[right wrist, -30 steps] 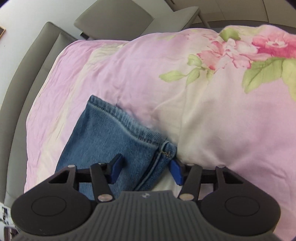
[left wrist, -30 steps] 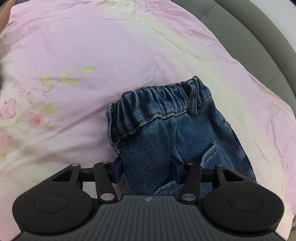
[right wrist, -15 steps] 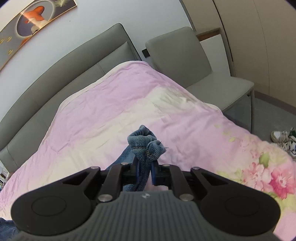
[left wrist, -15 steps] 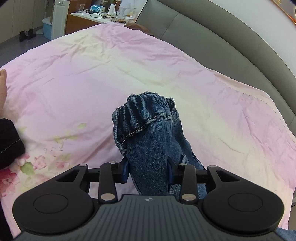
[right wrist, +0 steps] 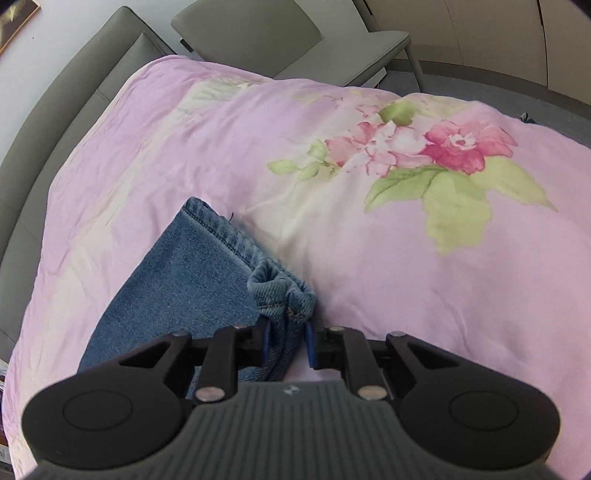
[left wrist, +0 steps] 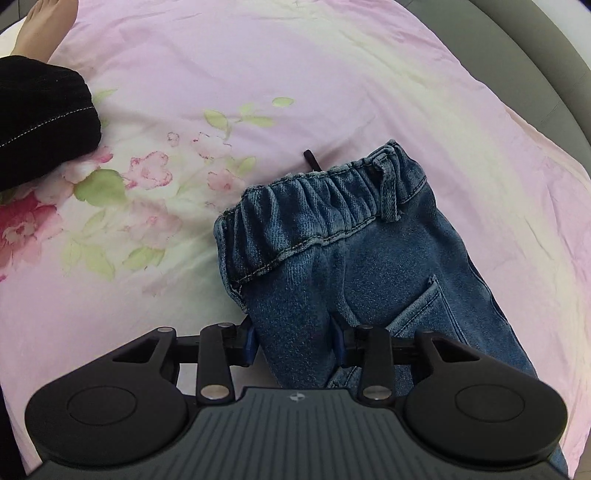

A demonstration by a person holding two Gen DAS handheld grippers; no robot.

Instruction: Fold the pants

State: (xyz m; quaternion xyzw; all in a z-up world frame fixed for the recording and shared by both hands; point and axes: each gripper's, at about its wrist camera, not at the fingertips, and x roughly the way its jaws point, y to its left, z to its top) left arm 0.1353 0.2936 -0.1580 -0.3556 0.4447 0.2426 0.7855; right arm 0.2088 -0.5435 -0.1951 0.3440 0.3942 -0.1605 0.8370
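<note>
Small blue denim pants (left wrist: pixel 369 258) lie on a pink flowered duvet (left wrist: pixel 258 74), elastic waistband (left wrist: pixel 325 206) facing away from me. My left gripper (left wrist: pixel 293 341) is shut on a bunched fold of denim just below the waistband, both blue pads pressed against it. In the right wrist view the leg hems (right wrist: pixel 221 240) of the pants (right wrist: pixel 177 288) rest on the duvet (right wrist: pixel 369 258). The jaws of my right gripper (right wrist: pixel 287 343) are opening. The crumpled hem corner still sits between them, with a sliver of gap beside the right pad.
A person's black-clothed leg (left wrist: pixel 40 118) and bare foot (left wrist: pixel 40 29) rest on the duvet at upper left. A grey padded headboard (left wrist: pixel 546 55) curves behind the bed. A grey chair (right wrist: pixel 295 40) stands beyond the bed's far side. A dark drawstring end (left wrist: pixel 310 160) pokes out past the waistband.
Both grippers closed on the pants, lifted them in bunches, and have now come back down so the denim lies spread on the duvet. The right jaws have loosened since half a second ago.
</note>
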